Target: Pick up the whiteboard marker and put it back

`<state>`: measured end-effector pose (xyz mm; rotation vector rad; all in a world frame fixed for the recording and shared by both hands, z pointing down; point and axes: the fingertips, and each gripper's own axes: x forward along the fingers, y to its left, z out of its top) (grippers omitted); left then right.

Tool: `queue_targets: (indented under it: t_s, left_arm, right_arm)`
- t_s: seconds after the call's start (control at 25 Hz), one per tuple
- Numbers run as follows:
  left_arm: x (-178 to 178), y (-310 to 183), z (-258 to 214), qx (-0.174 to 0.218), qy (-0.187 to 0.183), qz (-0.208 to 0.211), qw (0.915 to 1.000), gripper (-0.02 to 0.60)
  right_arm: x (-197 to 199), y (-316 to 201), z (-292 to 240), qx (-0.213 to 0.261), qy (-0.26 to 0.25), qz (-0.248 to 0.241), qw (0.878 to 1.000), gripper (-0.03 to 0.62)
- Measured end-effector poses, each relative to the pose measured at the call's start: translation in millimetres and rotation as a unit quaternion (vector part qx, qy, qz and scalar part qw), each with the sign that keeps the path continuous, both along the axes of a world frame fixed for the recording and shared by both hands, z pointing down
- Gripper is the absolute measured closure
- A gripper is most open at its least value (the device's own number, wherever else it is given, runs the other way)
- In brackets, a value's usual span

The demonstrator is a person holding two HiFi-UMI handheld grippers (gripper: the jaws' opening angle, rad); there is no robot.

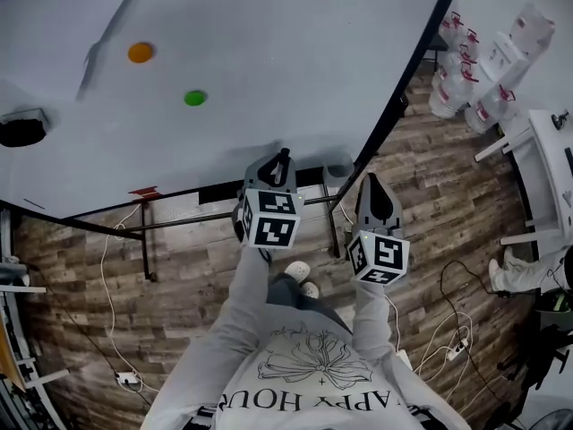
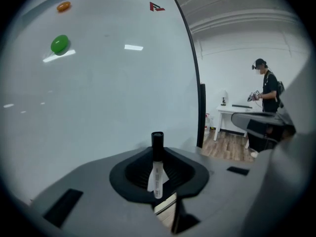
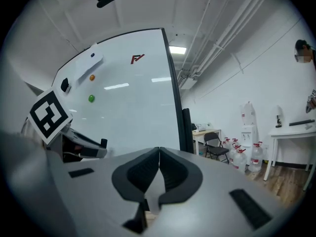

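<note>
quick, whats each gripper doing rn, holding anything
Left gripper: closed on the whiteboard marker.
Right gripper: closed, nothing between its jaws.

At the bottom of the head view the person wears a pale grey long-sleeved shirt (image 1: 313, 392) with a line-drawn flower and dark lettering across the chest. The left sleeve (image 1: 235, 321) and right sleeve (image 1: 369, 330) are the same plain grey. Just below centre are grey-blue trousers (image 1: 285, 292) and white shoes (image 1: 298, 270). The left gripper (image 1: 282, 158) and right gripper (image 1: 372, 181) are grey shells with black tapered jaws. Each carries a white cube printed with black square markers: the left cube (image 1: 271, 218) and the right cube (image 1: 380, 256).
</note>
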<state>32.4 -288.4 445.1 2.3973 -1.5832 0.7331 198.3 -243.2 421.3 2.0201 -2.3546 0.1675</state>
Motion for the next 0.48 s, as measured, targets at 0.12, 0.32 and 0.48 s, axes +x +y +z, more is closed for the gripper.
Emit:
queue_targets:
  t_s: [0.12, 0.32, 0.48]
  left_arm:
    - [-11, 1, 17, -0.007, -0.051, -0.005, 0.9987, 0.523]
    - [-23, -1, 53, -0.023, -0.141, 0.002, 0.9898, 0.523]
    - [-27, -4, 78, -0.033, -0.202, 0.014, 0.9788, 0.523]
  right_arm:
    - [-6, -3, 5, -0.005, -0.002, -0.007, 1.000, 0.591]
    - [-10, -6, 14, -0.016, -0.003, -0.012, 1.000, 0.591]
    - [-9, -8, 21, -0.023, -0.002, -0.012, 1.000, 0.591]
